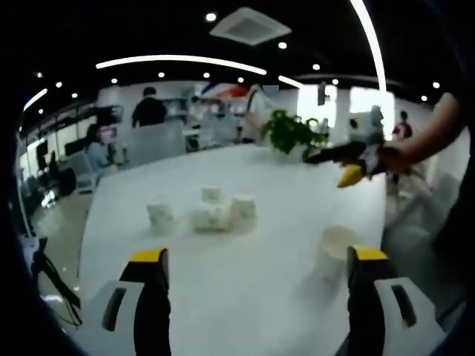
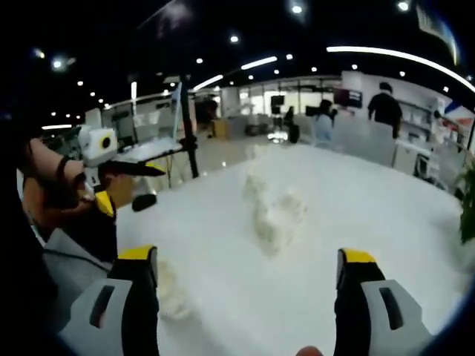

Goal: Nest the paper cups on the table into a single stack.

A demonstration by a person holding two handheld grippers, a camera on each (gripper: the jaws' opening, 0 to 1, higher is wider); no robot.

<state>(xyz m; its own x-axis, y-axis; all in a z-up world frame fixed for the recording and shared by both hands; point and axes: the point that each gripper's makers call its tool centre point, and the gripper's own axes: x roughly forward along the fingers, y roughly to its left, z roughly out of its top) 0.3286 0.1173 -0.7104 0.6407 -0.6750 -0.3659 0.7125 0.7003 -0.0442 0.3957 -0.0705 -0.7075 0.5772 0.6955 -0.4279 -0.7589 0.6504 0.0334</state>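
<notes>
White table (image 1: 245, 297) stretches wide, and nothing's nested yet: paper cups (image 1: 211, 213) sit bunched mid-table, one lone cup (image 1: 334, 248) standing just beside the left gripper (image 1: 257, 261). So all the stacking is left. Both tools hover above the tabletop, jaws spread wide, empty; right gripper (image 2: 249, 259) faces the blurred cluster.

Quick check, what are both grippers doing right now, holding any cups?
Left gripper: open, jaws wide apart, holding nothing; a paper cup stands on the table near its right jaw.
Right gripper: open, empty, above the white table.
</notes>
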